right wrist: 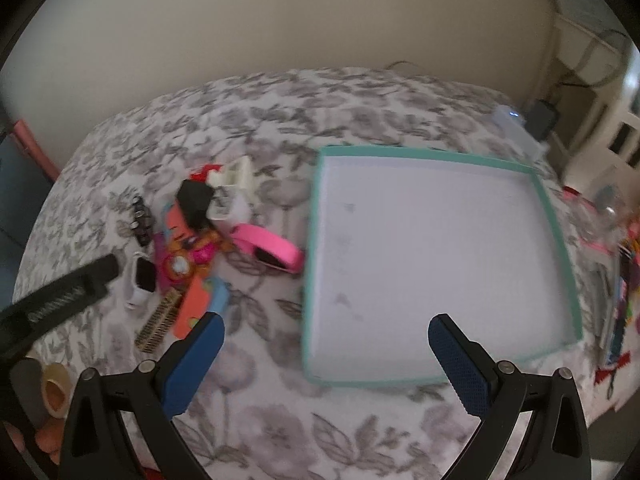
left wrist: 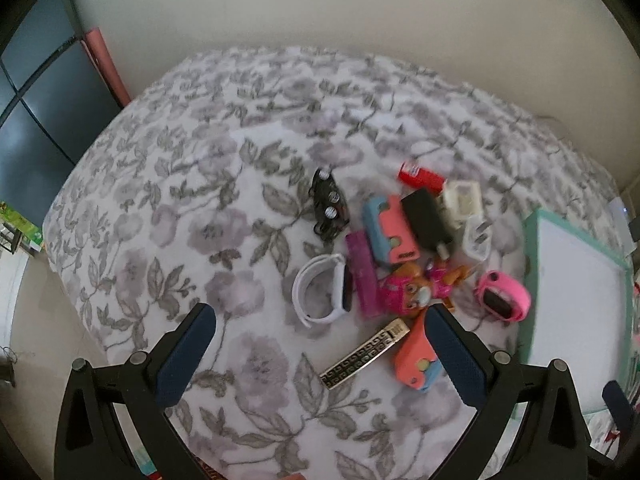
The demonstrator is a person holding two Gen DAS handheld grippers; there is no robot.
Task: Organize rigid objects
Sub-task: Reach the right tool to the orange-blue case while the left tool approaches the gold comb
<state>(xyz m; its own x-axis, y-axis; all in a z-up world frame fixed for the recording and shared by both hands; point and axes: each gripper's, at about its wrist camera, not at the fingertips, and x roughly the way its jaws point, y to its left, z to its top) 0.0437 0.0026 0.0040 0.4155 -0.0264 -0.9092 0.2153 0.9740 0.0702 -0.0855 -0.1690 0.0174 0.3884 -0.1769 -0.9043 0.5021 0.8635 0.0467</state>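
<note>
A bed spread with a grey floral-print blanket (right wrist: 280, 420) carries a shallow white tray with a teal rim (right wrist: 558, 240), which lies just ahead of the right gripper (right wrist: 326, 364), whose blue-padded fingers stand wide apart and hold nothing. Left of the tray sits a heap of small rigid things, directly ahead of the left gripper (left wrist: 320, 356), equally spread and empty: a white wristband watch (left wrist: 320, 294), a pink wristband watch (left wrist: 505, 296), and a flat gold-and-black patterned bar (left wrist: 364, 354) nearest its fingertips.
</note>
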